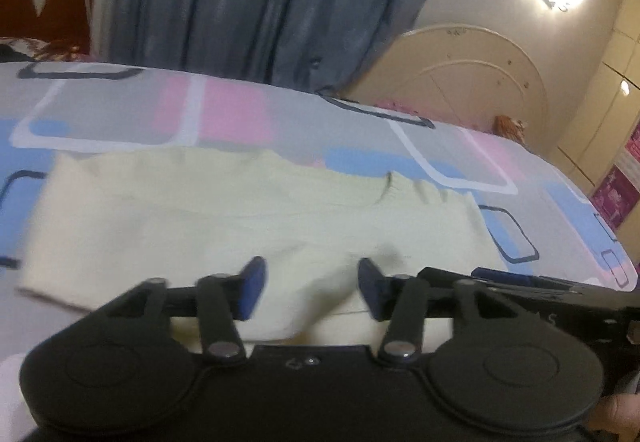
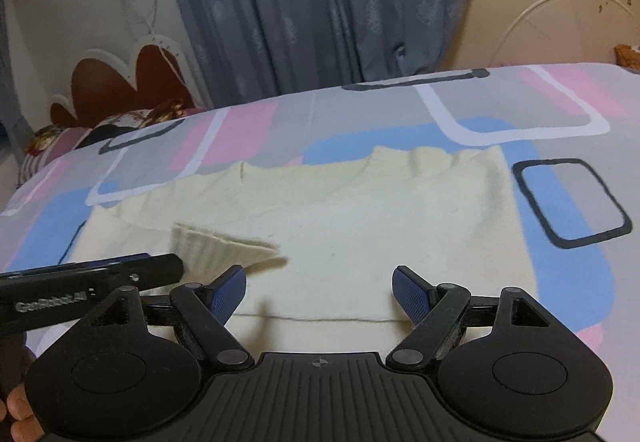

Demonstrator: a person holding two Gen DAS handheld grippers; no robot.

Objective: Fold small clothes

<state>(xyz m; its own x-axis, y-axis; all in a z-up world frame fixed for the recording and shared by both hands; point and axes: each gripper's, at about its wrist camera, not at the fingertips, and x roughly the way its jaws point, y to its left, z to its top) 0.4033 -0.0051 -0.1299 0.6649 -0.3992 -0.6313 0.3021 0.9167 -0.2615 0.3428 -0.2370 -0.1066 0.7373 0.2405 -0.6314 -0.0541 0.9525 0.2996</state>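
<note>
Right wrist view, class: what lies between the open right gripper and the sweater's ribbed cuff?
Only the cream sweater itself; from right gripper to cuff nothing else lies on it, seen in the right wrist view.

A bed [image 2: 400,110] carries everything here. Its sheet [image 1: 256,114] is grey, printed with pink and blue blocks and rounded rectangles outlined in white and dark navy. A pale cream knit garment [image 2: 360,226] lies flat on the sheet, spread wide, with a ribbed cuff [image 2: 216,246] folded over onto its body.
</note>
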